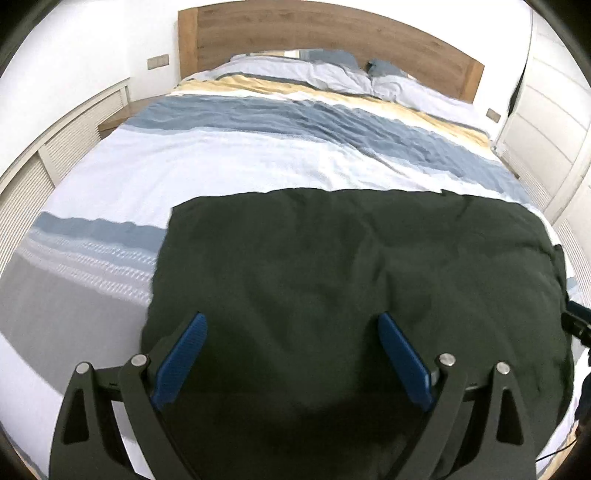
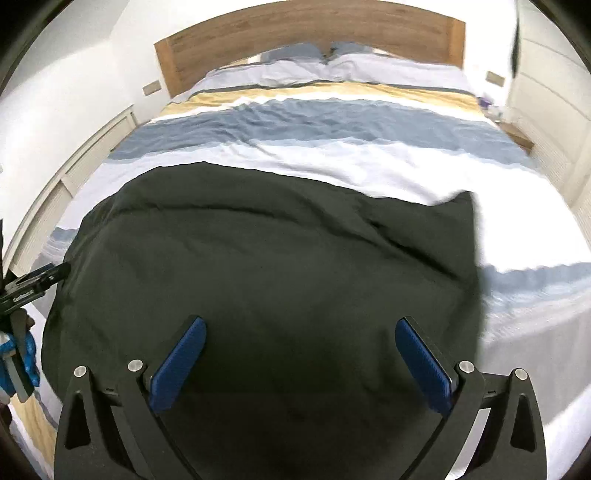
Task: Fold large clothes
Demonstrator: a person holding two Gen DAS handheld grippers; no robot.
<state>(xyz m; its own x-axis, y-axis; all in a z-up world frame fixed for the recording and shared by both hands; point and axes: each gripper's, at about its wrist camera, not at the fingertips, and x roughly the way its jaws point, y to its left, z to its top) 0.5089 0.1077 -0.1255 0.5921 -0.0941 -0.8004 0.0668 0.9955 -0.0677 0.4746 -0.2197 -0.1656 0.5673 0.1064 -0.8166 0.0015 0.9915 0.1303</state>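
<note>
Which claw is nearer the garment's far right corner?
Right. The right claw hangs open over the dark garment, toward its right edge, with the far right corner ahead. The left claw, open too, sits farther toward the garment's left edge.

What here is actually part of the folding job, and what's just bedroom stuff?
Part of the job:
- dark garment, spread flat on the bed
- left gripper, open above it
- right gripper, open above it

Just there:
- striped duvet
- pillows
- wooden headboard
- wall switch plate
</note>
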